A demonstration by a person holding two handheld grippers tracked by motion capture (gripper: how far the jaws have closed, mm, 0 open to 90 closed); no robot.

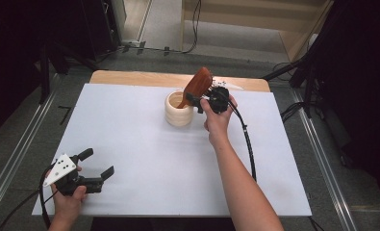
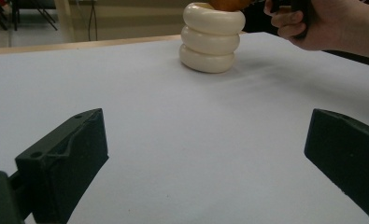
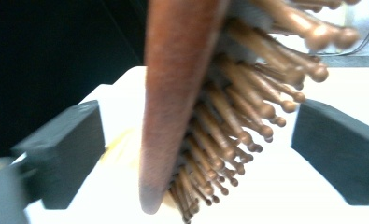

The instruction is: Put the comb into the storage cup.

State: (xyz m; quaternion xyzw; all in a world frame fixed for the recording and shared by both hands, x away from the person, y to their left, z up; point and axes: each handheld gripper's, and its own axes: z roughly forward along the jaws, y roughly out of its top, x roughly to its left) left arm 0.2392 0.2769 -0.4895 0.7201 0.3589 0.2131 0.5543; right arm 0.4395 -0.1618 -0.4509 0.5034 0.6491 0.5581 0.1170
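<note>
Near the far edge of the white table (image 1: 144, 159) stands a cream ribbed cup (image 1: 179, 109) with the wooden hairbrush (image 1: 196, 86) leaning inside, between the wide-open right gripper (image 1: 197, 102) jaws, untouched, while the left gripper (image 1: 100, 169) rests open and empty at the near left corner.

The worktop (image 1: 144, 159) was covered by a white sheet (image 1: 178, 168), with bare wood left showing along its far edge. A cream ribbed holder (image 1: 179, 109) was stood on the sheet, just beside the right tongs (image 1: 197, 102) and well apart from the left tongs (image 1: 97, 163).
</note>
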